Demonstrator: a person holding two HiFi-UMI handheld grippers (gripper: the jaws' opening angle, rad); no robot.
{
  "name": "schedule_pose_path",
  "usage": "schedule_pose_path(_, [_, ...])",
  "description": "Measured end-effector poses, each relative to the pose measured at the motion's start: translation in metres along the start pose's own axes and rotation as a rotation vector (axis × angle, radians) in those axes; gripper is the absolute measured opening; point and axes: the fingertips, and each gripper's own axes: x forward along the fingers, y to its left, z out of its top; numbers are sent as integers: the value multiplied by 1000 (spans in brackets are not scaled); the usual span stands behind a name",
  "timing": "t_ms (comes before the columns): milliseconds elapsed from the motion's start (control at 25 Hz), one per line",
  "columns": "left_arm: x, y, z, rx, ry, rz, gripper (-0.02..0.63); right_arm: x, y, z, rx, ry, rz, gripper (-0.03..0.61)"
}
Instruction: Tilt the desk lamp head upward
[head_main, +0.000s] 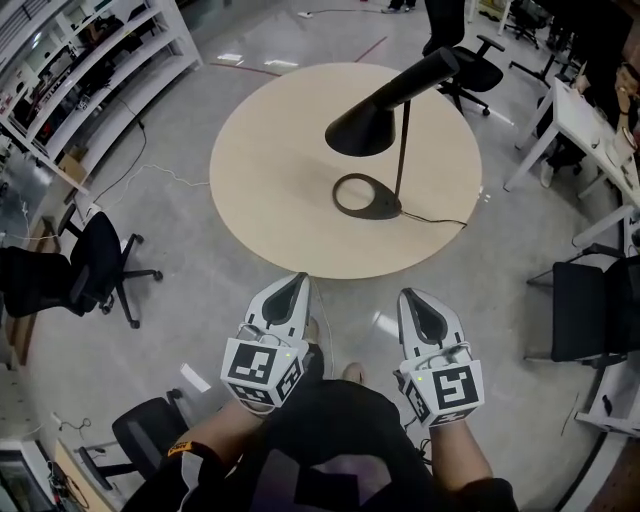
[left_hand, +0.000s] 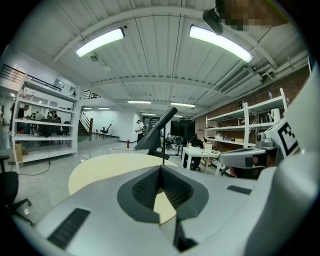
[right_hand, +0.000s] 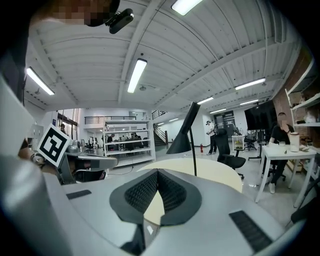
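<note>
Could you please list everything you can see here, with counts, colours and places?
round table: one, pale beige, centre of the floor ahead
desk lamp: one, black, on the table's right half, cone head tilted downward
lamp base: one, black oval ring, flat on the table
lamp cable: one, black, from the base toward the table's right edge
office chairs: at least four, black, at left, lower left, beyond the table and right
shelving: white, upper left
desk: white, right side
left gripper: one, white and grey, shut, empty, short of the table's near edge
right gripper: one, white and grey, shut, empty, beside the left one
</note>
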Motion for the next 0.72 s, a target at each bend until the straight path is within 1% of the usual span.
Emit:
schedule_pose_path(200, [51, 38, 29, -33, -15, -66, 48, 47, -14, 33, -19, -11, -42, 14])
schedule_pose_path(360, [98, 77, 62, -67, -17, -136, 48, 93, -23, 71, -30, -23, -85, 14])
schedule_pose_path(480, [130, 105, 85, -66, -19, -183, 48, 127, -31, 103, -46, -45, -116, 14])
schedule_pose_path(600, [157, 130, 96, -60, -9, -225, 48, 156, -36, 131, -76, -65, -138, 15])
schedule_pose_path(720, [180, 150, 100, -87, 11, -281, 49, 182, -38, 157, -118, -76, -168, 15])
